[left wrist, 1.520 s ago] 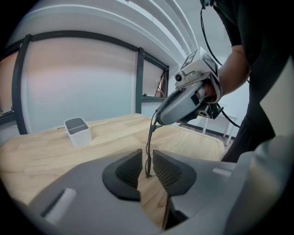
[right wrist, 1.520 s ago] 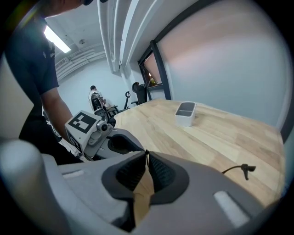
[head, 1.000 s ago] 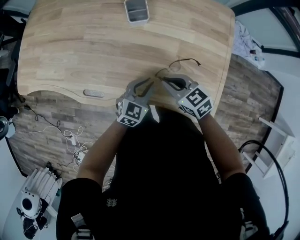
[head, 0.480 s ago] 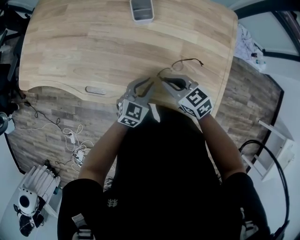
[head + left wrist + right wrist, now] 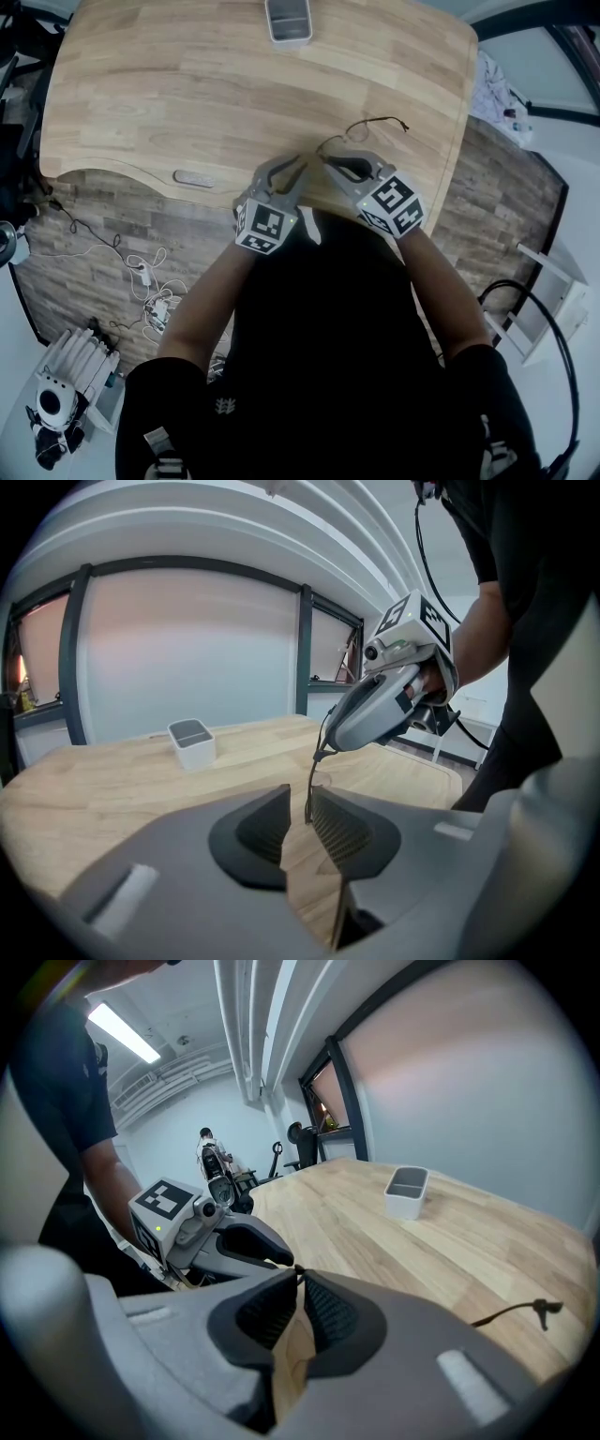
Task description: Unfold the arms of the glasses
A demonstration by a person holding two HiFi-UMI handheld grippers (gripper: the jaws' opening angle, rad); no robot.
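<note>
a: how far along is it?
b: about halfway, i'd judge. closest in, both claws meet just over the near edge of the tabletop (image 5: 187,103), with the glasses (image 5: 375,119) between them. the right claw (image 5: 298,1277) is clenched on the frame at its very tips, near a hinge as far as i can make out.
a: and the left one?
b: the left claw (image 5: 302,803) is released. its jaws stand a little apart, and the near arm (image 5: 310,775) hangs from the right claw's tips down into that gap, close to one pad but not pinched.
a: so that arm isn't out yet?
b: it looks only partly swung. the far arm (image 5: 542,1308) already stretches away to the right over the wood, so that side looks done. what's left, i think, is to take the near arm and swing it fully open.
a: anything further back?
b: only a white box (image 5: 288,21) at the far edge, well apart from all this.
a: any change from a second ago?
b: hardly. claws and glasses sit as they did. the box has slid a touch to the right in the head view, which reads as the head shifting, not the box.
</note>
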